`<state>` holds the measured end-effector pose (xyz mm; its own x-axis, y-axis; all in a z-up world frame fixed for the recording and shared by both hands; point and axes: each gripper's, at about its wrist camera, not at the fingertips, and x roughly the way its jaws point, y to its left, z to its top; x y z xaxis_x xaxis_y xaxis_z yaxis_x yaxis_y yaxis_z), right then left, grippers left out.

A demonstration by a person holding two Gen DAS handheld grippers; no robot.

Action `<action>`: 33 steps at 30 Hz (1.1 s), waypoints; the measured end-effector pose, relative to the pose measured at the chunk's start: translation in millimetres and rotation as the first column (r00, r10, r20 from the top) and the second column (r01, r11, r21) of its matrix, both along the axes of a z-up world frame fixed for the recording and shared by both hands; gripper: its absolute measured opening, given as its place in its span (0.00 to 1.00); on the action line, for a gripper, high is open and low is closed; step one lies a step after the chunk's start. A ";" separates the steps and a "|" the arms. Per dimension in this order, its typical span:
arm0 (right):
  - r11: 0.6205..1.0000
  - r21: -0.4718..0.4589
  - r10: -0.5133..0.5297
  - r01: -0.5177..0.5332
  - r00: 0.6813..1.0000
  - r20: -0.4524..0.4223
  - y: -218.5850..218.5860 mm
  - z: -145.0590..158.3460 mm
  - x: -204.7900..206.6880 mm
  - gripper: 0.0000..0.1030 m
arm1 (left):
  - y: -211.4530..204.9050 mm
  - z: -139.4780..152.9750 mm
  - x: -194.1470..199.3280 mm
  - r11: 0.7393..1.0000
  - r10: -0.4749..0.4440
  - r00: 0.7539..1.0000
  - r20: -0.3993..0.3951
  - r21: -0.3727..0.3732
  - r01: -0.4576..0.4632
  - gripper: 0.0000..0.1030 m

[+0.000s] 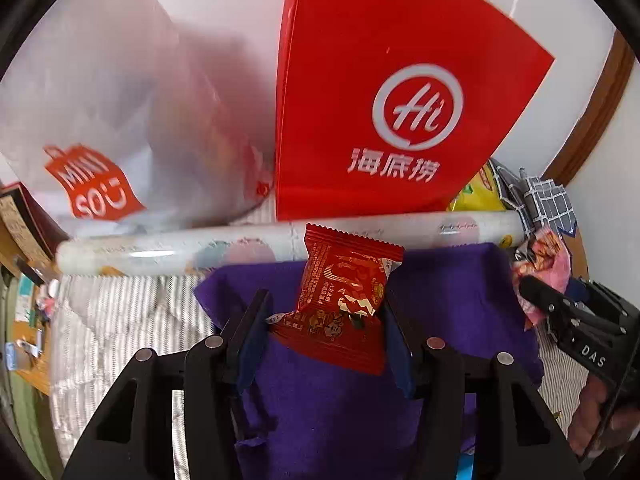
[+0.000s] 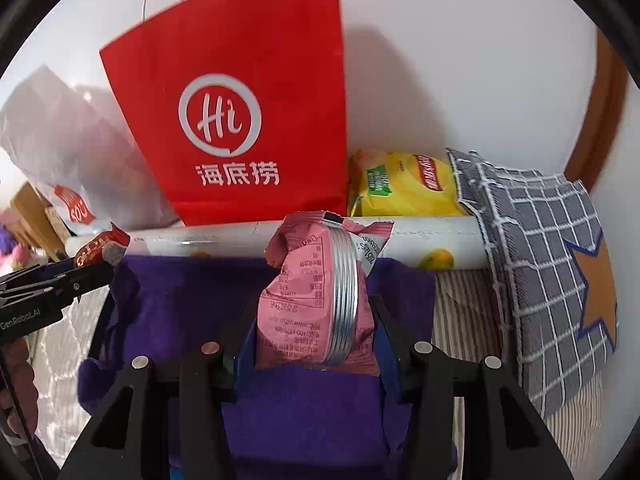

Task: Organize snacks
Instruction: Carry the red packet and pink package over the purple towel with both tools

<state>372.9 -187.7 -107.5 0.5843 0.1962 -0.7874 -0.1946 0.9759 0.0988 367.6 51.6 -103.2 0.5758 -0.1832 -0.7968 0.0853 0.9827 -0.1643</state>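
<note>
My left gripper (image 1: 326,312) is shut on a red snack packet (image 1: 340,296), held upright above a purple cloth (image 1: 320,408). My right gripper (image 2: 310,320) is shut on a pink snack packet (image 2: 308,300) with a silver seam, also above the purple cloth (image 2: 192,304). The right gripper shows at the right edge of the left wrist view (image 1: 532,292) with the pink packet (image 1: 544,264). The left gripper shows at the left edge of the right wrist view (image 2: 96,272) with the red packet (image 2: 102,248).
A red paper bag (image 1: 400,100) (image 2: 240,120) stands against the white wall. A white plastic bag (image 1: 100,120) (image 2: 60,140) leans left of it. A white roll (image 1: 180,248) (image 2: 420,240) lies before them. A yellow packet (image 2: 400,188) and a grey checked cloth (image 2: 540,260) sit right.
</note>
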 end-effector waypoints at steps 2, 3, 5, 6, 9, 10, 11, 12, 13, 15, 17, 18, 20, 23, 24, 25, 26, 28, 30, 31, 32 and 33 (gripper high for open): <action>1.000 -0.015 0.017 -0.017 1.000 0.010 2.4 -2.9 2.6 0.47 | -0.5 -9.1 5.8 1.000 -0.014 0.999 -0.031 -0.007 0.014 0.52; 0.999 -0.025 0.030 -0.030 0.999 0.014 3.7 -5.0 4.3 0.47 | -1.1 -11.9 8.4 1.000 -0.016 0.999 -0.046 -0.007 0.016 0.52; 0.998 -0.047 0.043 -0.042 0.999 0.015 5.9 -9.7 7.4 0.47 | -2.1 -13.9 8.6 1.000 -0.022 0.999 -0.037 -0.006 0.022 0.52; 0.997 -0.053 0.049 -0.048 0.999 0.012 6.4 -12.8 8.6 0.47 | -3.5 -15.9 9.2 1.000 -0.029 0.999 -0.043 0.004 0.030 0.52; 0.994 -0.082 0.073 -0.074 0.997 -0.019 8.1 -22.3 10.7 0.47 | -6.2 -22.5 11.7 0.999 -0.030 0.998 -0.063 0.021 0.032 0.52; 0.993 -0.089 0.077 -0.079 0.997 -0.024 7.3 -24.6 10.1 0.47 | -7.0 -24.7 14.3 0.999 -0.030 0.997 -0.070 0.019 0.032 0.52; 0.992 -0.092 0.084 -0.087 0.996 -0.032 7.1 -26.5 9.9 0.47 | -7.4 -26.8 15.2 0.999 -0.032 0.996 -0.078 0.016 0.034 0.52; 0.990 -0.100 0.097 -0.100 0.994 -0.041 6.6 -28.6 9.5 0.47 | -7.7 -27.5 15.8 0.999 -0.034 0.996 -0.082 0.015 0.035 0.52; 0.988 -0.109 0.106 -0.110 0.993 -0.046 5.9 -30.5 9.3 0.47 | -8.8 -28.6 16.3 0.999 -0.035 0.996 -0.087 0.016 0.036 0.52; 0.986 -0.122 0.108 -0.115 0.992 -0.062 3.3 -34.9 10.1 0.47 | -10.5 -28.6 16.4 0.999 -0.038 0.995 -0.088 0.019 0.040 0.52; 0.985 -0.130 0.100 -0.111 0.991 -0.086 -0.7 -39.9 10.9 0.47 | -13.6 -29.0 16.3 0.999 -0.045 0.995 -0.092 0.023 0.048 0.52; 0.986 -0.131 0.092 -0.104 0.991 -0.098 -3.5 -42.7 12.3 0.47 | -14.7 -29.6 16.5 0.998 -0.048 0.994 -0.094 0.025 0.050 0.52; 0.987 -0.125 0.082 -0.096 0.990 -0.113 -6.1 -46.2 14.5 0.47 | -19.0 -31.7 17.5 0.998 -0.053 0.993 -0.102 0.035 0.057 0.52; 0.989 -0.120 0.073 -0.089 0.988 -0.133 -7.8 -50.2 16.4 0.47 | -24.0 -34.8 18.3 0.997 -0.064 0.991 -0.114 0.043 0.069 0.52; 0.988 -0.123 0.073 -0.090 0.988 -0.134 -7.4 -51.2 16.4 0.47 | -25.8 -36.0 18.8 0.996 -0.069 0.991 -0.119 0.045 0.075 0.52; 0.988 -0.127 0.072 -0.090 0.988 -0.137 -7.0 -52.1 16.8 0.47 | -27.3 -36.7 18.9 0.996 -0.073 0.990 -0.123 0.049 0.079 0.52; 0.987 -0.132 0.071 -0.090 0.987 -0.141 -6.6 -53.2 17.1 0.47 | -28.4 -37.6 19.2 0.995 -0.076 0.989 -0.126 0.053 0.083 0.52; 0.986 -0.136 0.072 -0.093 0.986 -0.150 -6.7 -55.1 17.7 0.48 | -30.4 -40.0 20.1 0.994 -0.080 0.987 -0.137 0.058 0.089 0.52; 0.987 -0.129 0.073 -0.094 0.985 -0.156 -7.4 -55.4 18.0 0.52 | -32.1 -42.9 21.0 0.994 -0.083 0.985 -0.151 0.061 0.093 0.52; 0.988 -0.124 0.076 -0.095 0.985 -0.155 -7.8 -54.8 18.3 0.53 | -32.3 -43.7 21.4 0.994 -0.084 0.984 -0.155 0.063 0.095 0.52; 0.988 -0.118 0.078 -0.096 0.985 -0.153 -8.1 -53.8 18.2 0.57 | -33.0 -44.5 21.4 0.993 -0.085 0.984 -0.158 0.065 0.097 0.52; 0.989 -0.114 0.080 -0.097 0.986 -0.146 -8.2 -51.7 17.1 0.61 | -33.4 -45.4 21.3 0.993 -0.085 0.983 -0.162 0.068 0.097 0.52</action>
